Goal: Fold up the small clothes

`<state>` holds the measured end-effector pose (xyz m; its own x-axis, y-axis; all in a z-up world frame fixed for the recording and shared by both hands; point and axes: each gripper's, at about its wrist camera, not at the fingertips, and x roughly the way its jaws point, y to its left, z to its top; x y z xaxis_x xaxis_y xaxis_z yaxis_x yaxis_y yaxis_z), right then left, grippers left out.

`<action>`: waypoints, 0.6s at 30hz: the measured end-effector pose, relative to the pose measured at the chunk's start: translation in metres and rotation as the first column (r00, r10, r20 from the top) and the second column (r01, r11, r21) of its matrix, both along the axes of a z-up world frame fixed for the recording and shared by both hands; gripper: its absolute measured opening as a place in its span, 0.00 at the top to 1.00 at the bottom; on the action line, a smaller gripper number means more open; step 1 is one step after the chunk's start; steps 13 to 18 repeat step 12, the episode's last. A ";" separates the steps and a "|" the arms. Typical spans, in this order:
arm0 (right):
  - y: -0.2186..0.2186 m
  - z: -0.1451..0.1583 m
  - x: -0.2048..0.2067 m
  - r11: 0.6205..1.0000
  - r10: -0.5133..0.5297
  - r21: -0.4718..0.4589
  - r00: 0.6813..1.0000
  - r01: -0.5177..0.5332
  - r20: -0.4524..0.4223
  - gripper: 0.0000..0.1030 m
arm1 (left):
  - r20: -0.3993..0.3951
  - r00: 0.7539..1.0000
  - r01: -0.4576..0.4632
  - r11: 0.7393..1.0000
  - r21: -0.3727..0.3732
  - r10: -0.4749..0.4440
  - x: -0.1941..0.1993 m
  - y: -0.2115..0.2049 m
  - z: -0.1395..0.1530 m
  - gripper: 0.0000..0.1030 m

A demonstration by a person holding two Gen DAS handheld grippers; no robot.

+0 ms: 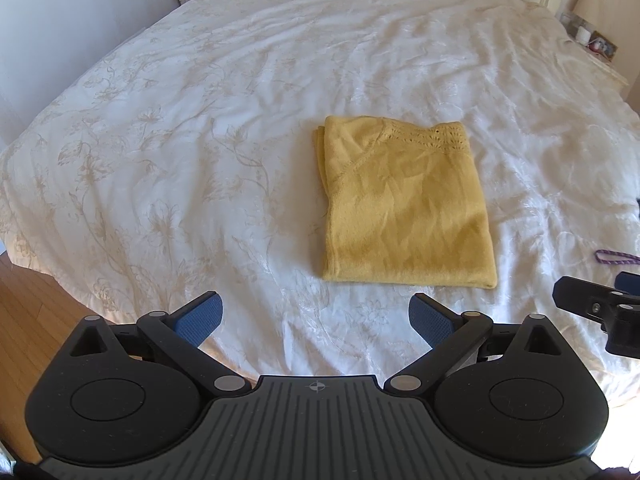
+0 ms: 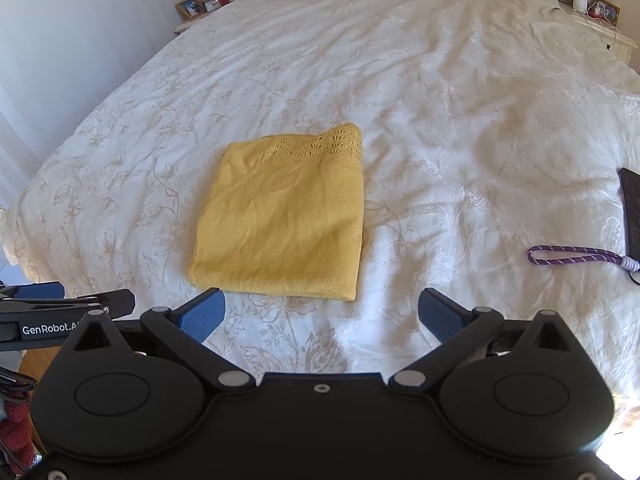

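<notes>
A yellow knit garment (image 1: 404,204) lies folded into a neat rectangle on the white floral bedspread (image 1: 200,140); it also shows in the right wrist view (image 2: 280,216). My left gripper (image 1: 316,320) is open and empty, hovering just short of the garment's near edge. My right gripper (image 2: 322,312) is open and empty, also just short of that near edge, a little to its right. The right gripper shows at the right edge of the left wrist view (image 1: 596,308); the left gripper shows at the left edge of the right wrist view (image 2: 60,304).
A purple cord loop (image 2: 576,258) and a dark flat device (image 2: 632,208) lie on the bed at the right. Nightstands with picture frames and lamps stand at the far left (image 2: 200,4) and far right (image 2: 600,12). Wooden floor (image 1: 36,312) shows at the left bed edge.
</notes>
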<state>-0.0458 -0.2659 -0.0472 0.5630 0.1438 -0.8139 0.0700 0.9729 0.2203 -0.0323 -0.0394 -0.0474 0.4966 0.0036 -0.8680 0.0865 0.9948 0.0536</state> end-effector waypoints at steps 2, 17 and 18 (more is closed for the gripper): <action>0.001 0.000 0.000 1.000 0.001 0.001 1.000 -0.001 -0.002 0.01 | 0.003 1.000 0.001 1.000 0.002 -0.001 -0.001 0.000 0.000 0.02; 0.001 -0.003 0.001 1.000 -0.005 0.016 1.000 0.005 -0.010 0.01 | -0.005 1.000 -0.005 1.000 0.000 0.005 0.002 0.000 -0.003 0.02; 0.001 -0.003 0.001 1.000 -0.005 0.016 1.000 0.005 -0.010 0.01 | -0.005 1.000 -0.005 1.000 0.000 0.005 0.002 0.000 -0.003 0.02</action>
